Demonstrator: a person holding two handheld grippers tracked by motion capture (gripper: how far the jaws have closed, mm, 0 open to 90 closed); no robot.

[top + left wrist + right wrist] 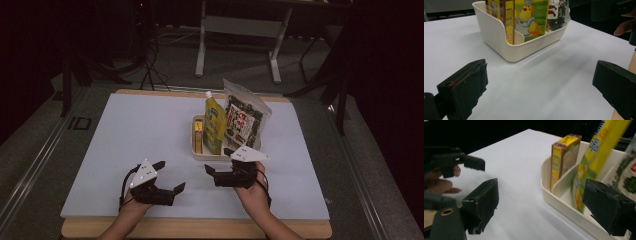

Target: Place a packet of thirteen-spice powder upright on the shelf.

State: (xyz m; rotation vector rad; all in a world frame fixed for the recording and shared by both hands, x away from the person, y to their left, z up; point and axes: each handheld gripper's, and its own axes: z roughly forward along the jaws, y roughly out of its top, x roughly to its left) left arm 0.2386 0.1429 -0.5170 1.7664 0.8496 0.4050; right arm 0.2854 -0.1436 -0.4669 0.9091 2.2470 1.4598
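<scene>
Cream tray [200, 154] holds a yellow box, pouch and seaweed bag upright.

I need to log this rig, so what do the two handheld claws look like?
Both the left claw and right claw are black, each with two blocky, rough-edged jaw pads, a pale grey three-cornered plate with small dark dots on top, and a thin black cable near the wrist. The forearms are bare.

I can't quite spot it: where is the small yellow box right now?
In the high view the yellow box stands upright in the left compartment of the cream tray, beside the yellow-green pouch, just beyond the right tongs.
</scene>
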